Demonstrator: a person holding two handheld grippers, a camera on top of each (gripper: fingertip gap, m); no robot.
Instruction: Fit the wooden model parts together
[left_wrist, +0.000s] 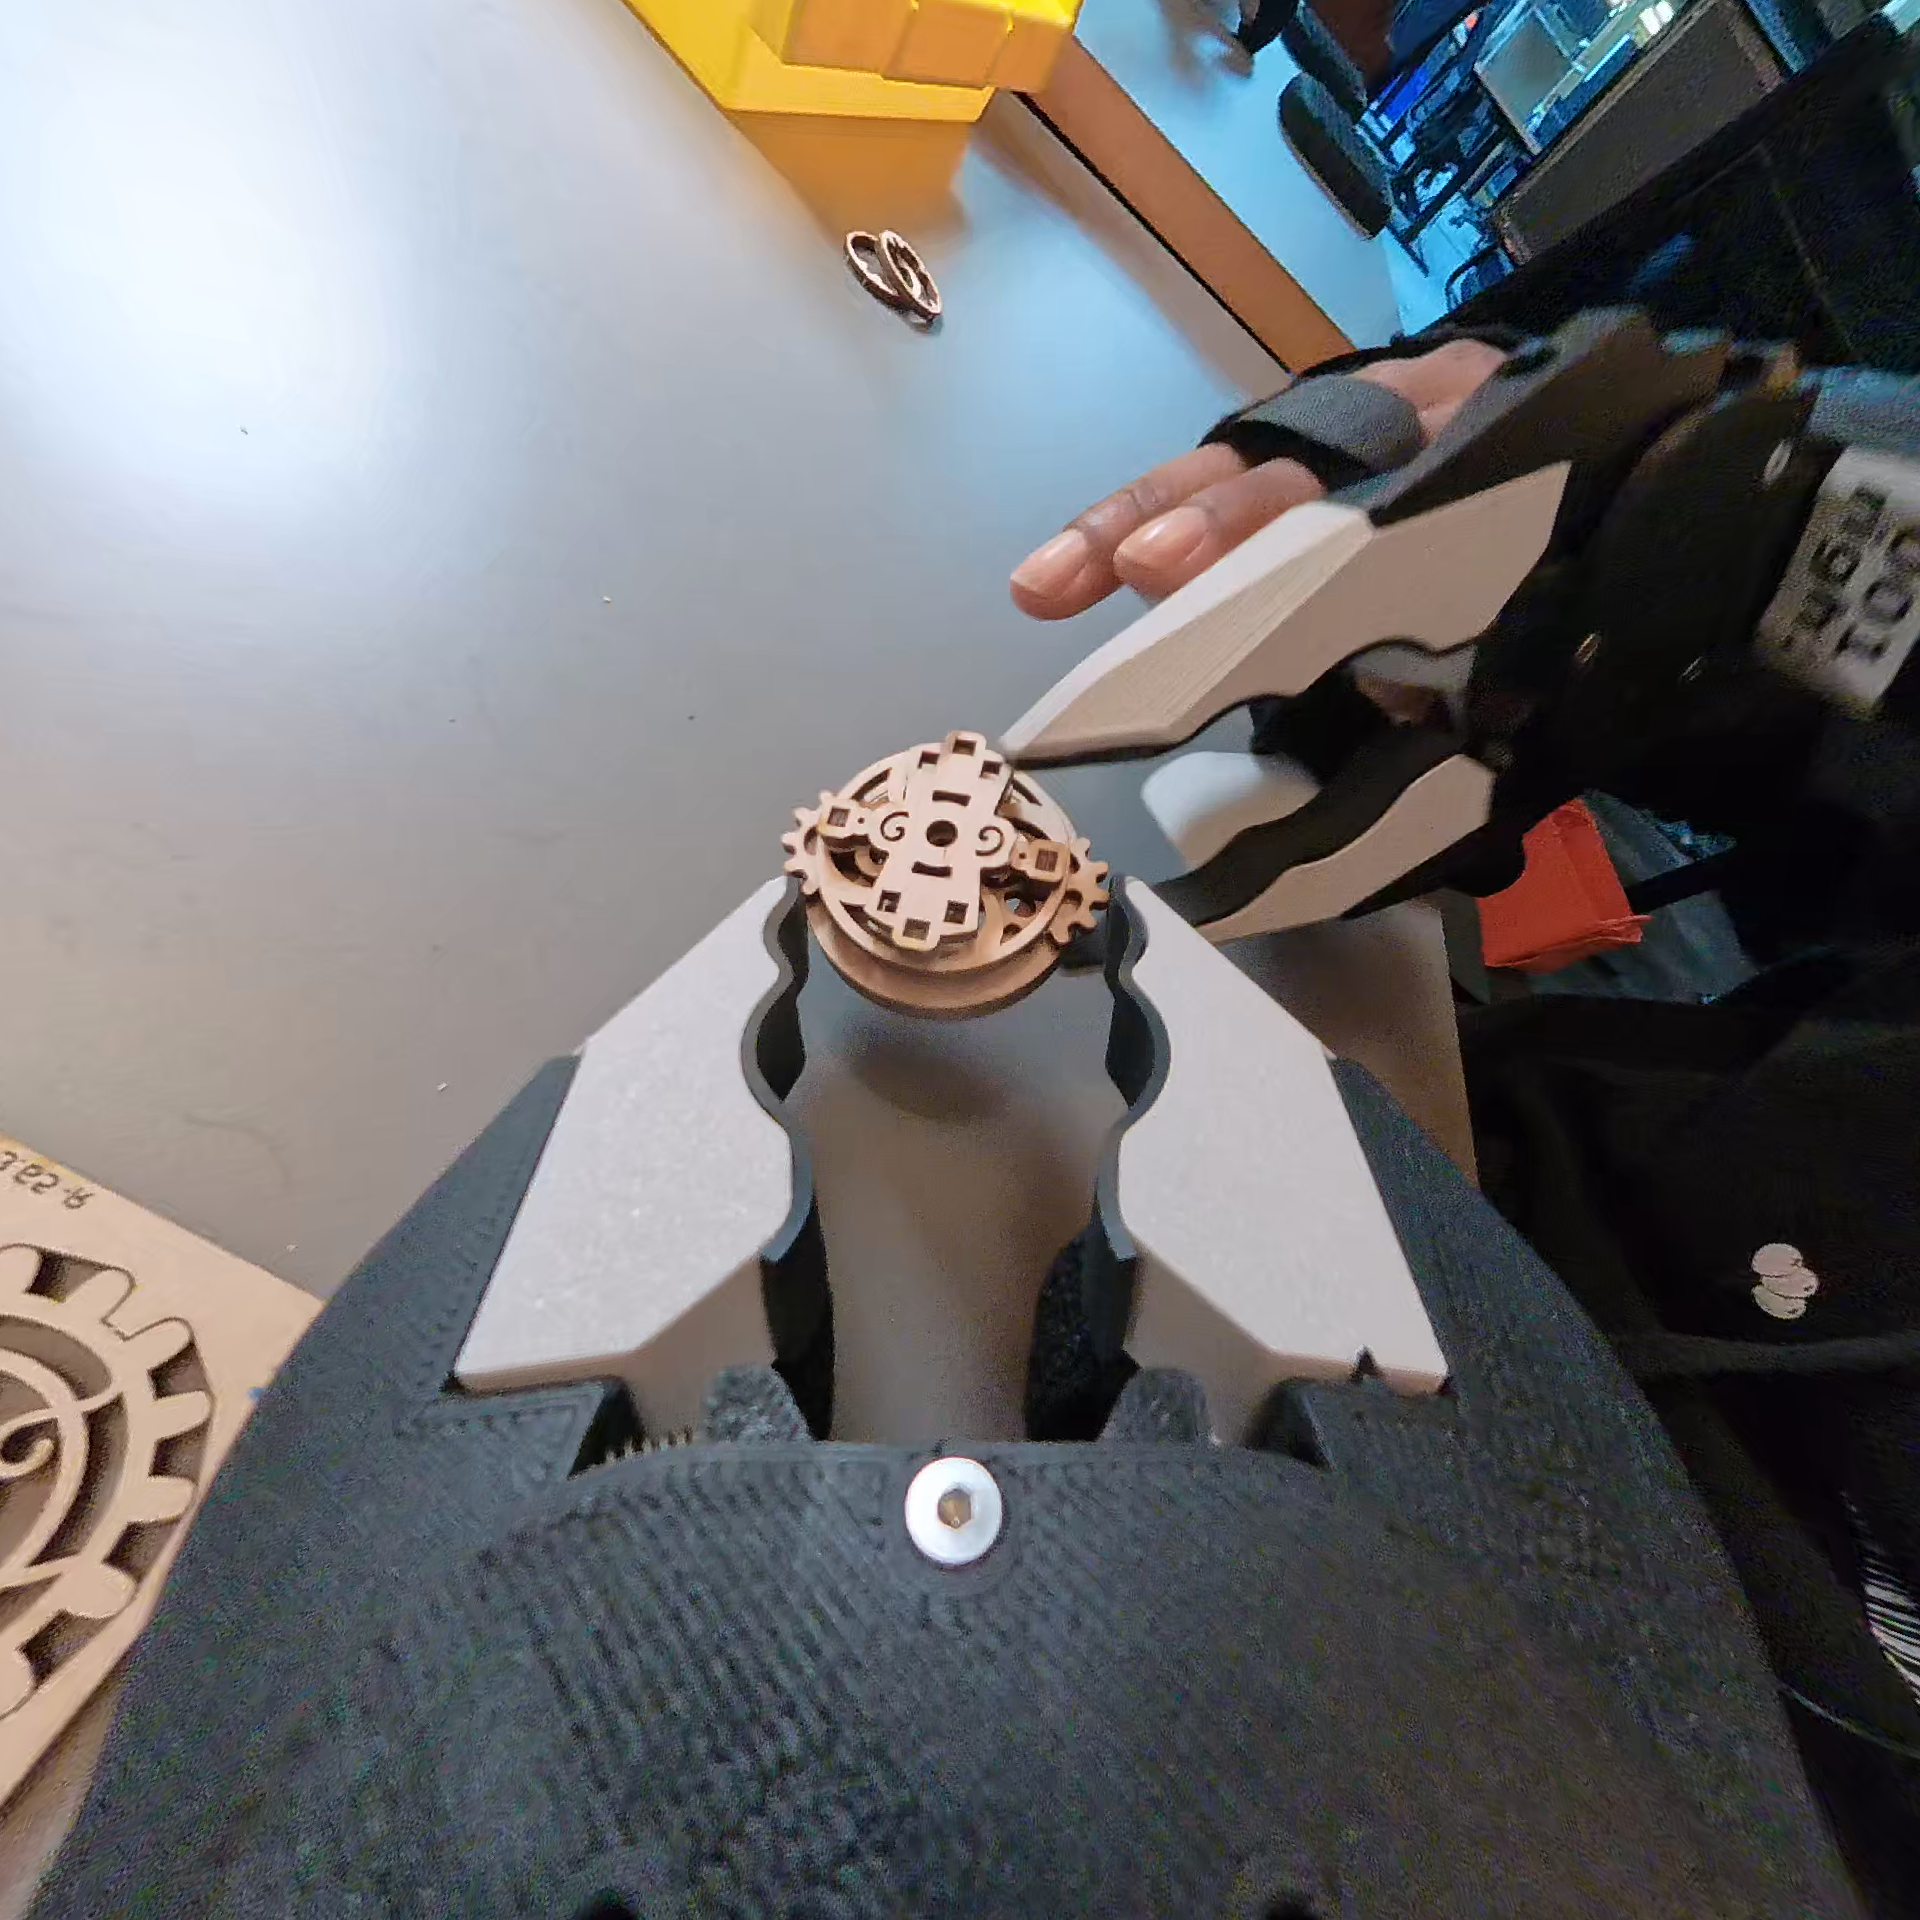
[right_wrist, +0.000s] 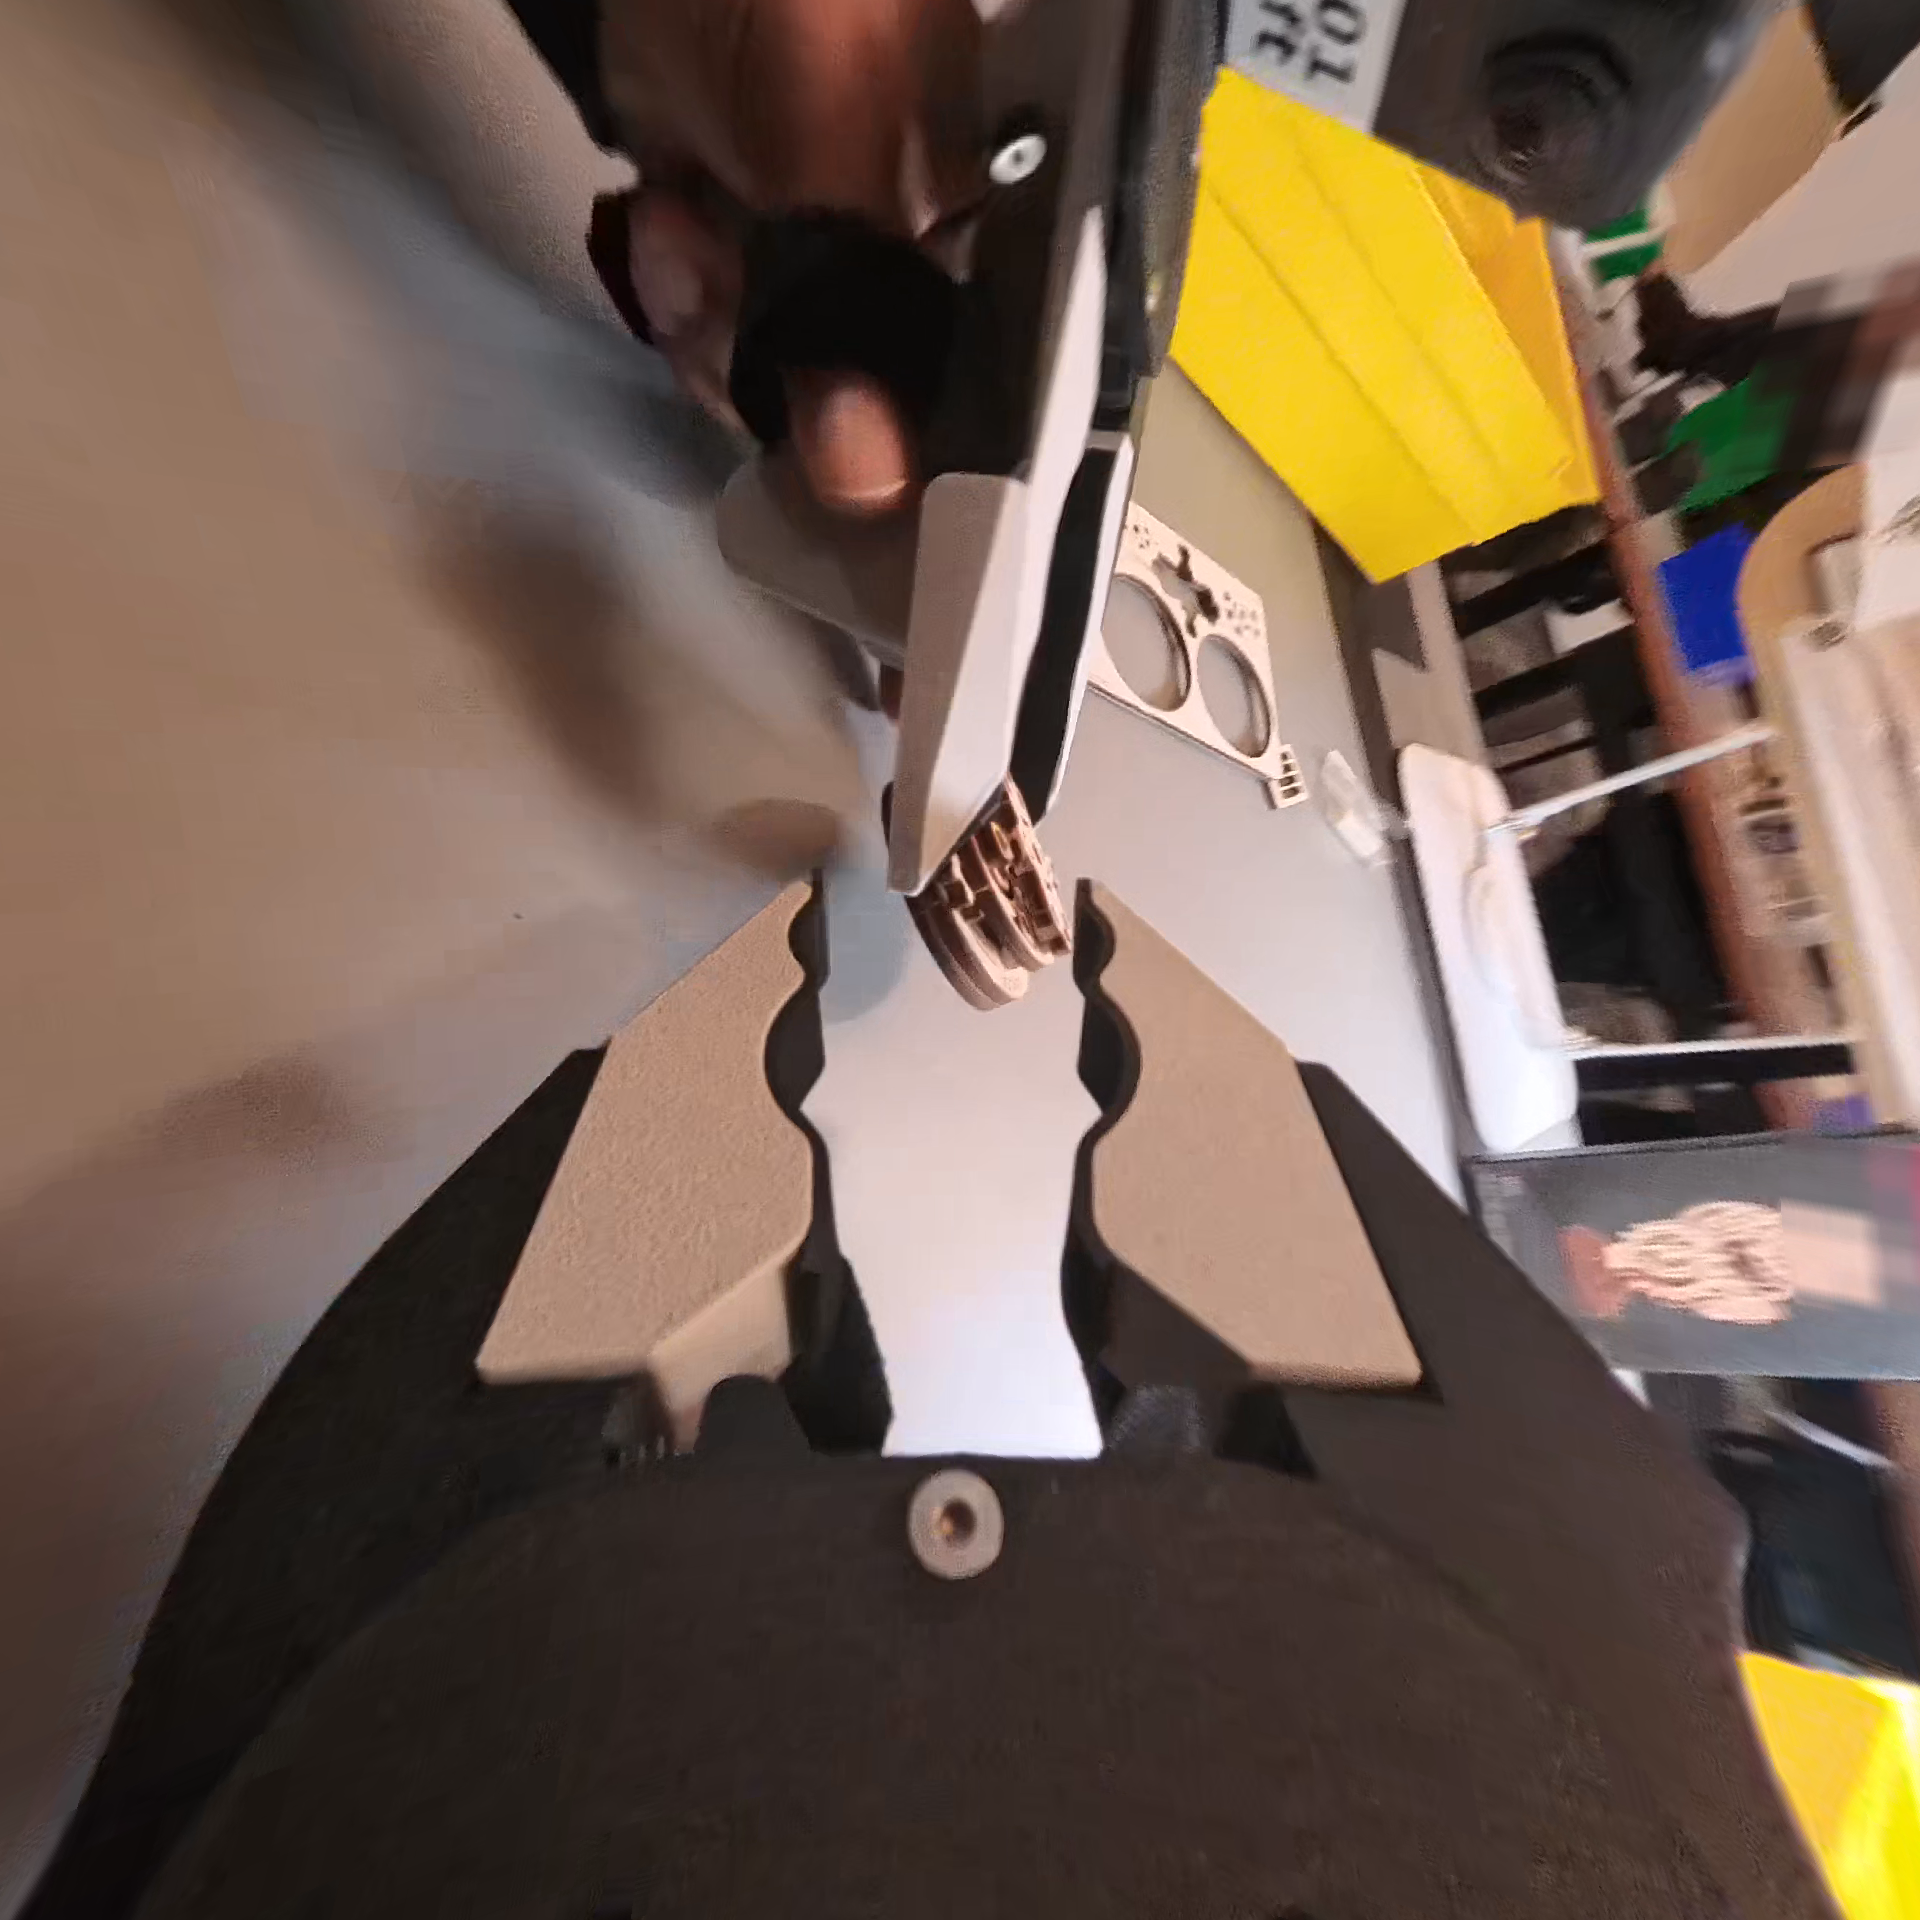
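Left wrist view: the left gripper (left_wrist: 951, 914) clamps a round, layered wooden gear assembly (left_wrist: 940, 868) between its grey fingertips, above the grey table (left_wrist: 364, 623). The right gripper (left_wrist: 1101, 831), jaws spread, has its upper tip touching the assembly's far edge.

Right wrist view: the assembly (right_wrist: 997, 914) sits between the right gripper's (right_wrist: 951, 894) parted fingers, untouched.

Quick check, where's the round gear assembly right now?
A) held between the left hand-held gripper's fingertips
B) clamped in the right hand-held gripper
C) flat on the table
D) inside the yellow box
A: the gear assembly sits pinched between the tips of the left hand-held gripper, off the table, while the right hand-held gripper is open, one fingertip at the assembly's top edge.
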